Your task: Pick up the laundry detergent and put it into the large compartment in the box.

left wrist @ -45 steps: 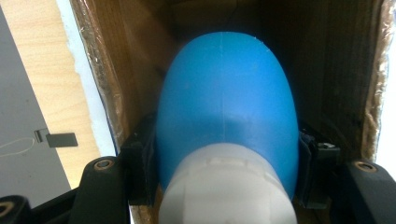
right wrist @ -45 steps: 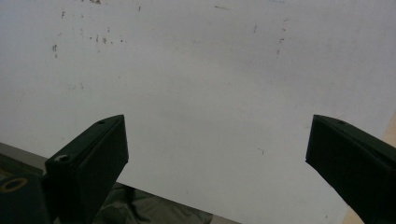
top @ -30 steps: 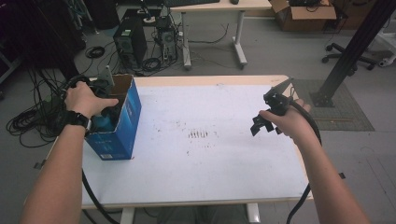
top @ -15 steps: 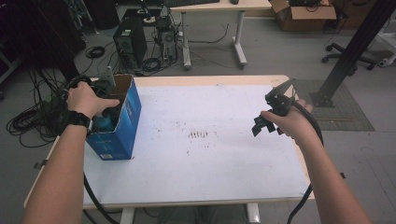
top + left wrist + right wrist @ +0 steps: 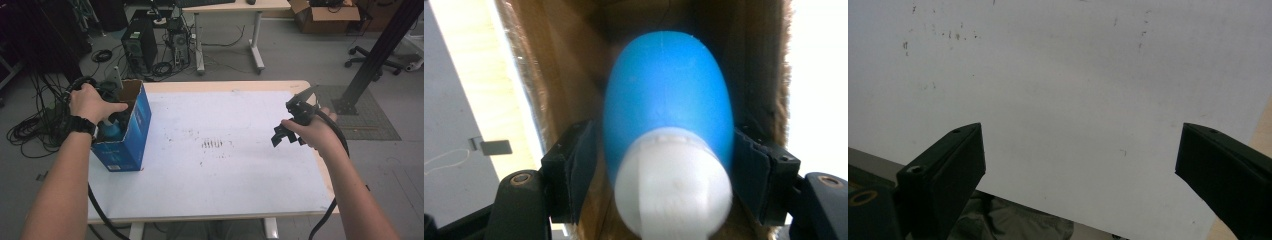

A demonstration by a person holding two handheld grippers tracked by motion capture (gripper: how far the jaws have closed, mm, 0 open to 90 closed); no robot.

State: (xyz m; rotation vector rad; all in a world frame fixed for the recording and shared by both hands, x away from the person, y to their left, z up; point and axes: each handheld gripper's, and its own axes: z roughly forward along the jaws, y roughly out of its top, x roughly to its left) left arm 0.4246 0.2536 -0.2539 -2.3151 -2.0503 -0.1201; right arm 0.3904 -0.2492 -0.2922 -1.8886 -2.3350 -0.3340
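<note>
An open blue cardboard box (image 5: 127, 135) stands on the left part of the white table (image 5: 225, 175). My left gripper (image 5: 112, 120) reaches down into it under the hand. In the left gripper view a blue bottle (image 5: 669, 90) with a white cap lies inside the brown box walls (image 5: 554, 75), between the jaws of the left gripper (image 5: 664, 140). Those jaws have just been opening, and a thin gap shows at the left pad (image 5: 581, 165). My right gripper (image 5: 290, 122) hovers over the table's right side, and in its own view the right gripper (image 5: 1080, 132) stands open with nothing between its fingers.
A wooden strip edges the table (image 5: 225, 86) at the back. On the floor behind stand computer towers (image 5: 137, 47) and a desk (image 5: 230, 7). Cables (image 5: 35, 125) lie at the left. A black post (image 5: 380, 50) and an office chair (image 5: 400, 55) stand at the right.
</note>
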